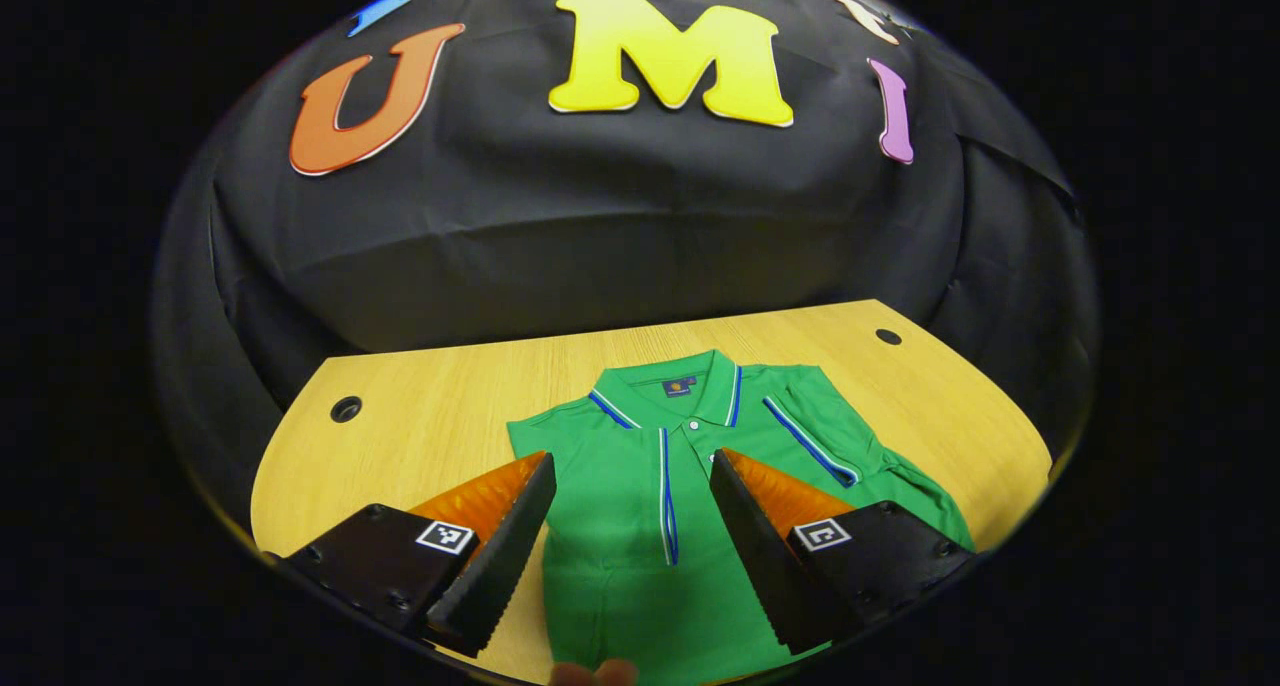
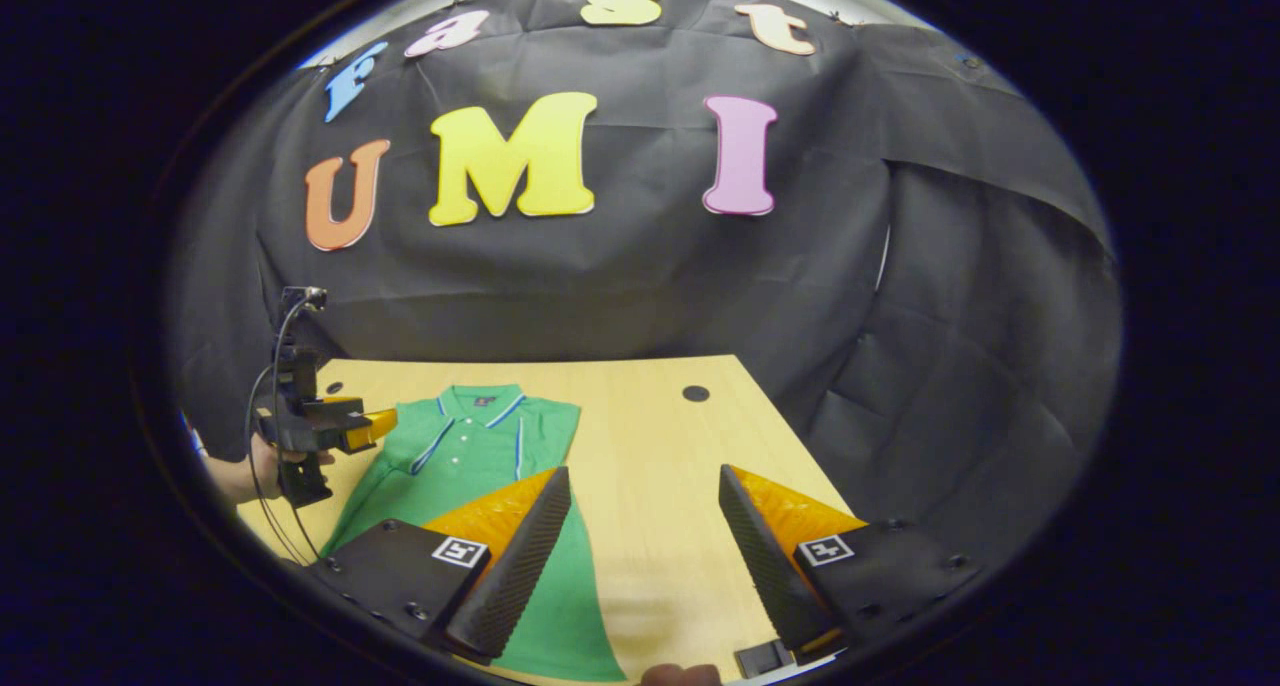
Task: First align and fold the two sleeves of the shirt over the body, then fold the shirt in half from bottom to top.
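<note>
Nothing readable: the shirt collar label and the square markers on both tools are illegible.

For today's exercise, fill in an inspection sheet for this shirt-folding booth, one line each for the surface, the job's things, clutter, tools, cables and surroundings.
Surface: light wooden table with round holes near its far corners.
Job's things: green polo shirt lying flat, collar toward the far edge; the sleeve on the right of the left gripper view is folded over the body; bottom half not yet folded up.
Clutter: nothing seen.
Tools: left tool open above the shirt, holding nothing; right tool open over the table beside the shirt, holding nothing.
Cables: a dark cable loops from the left tool, seen in the right gripper view.
Surroundings: black cloth wall behind the table.
</note>
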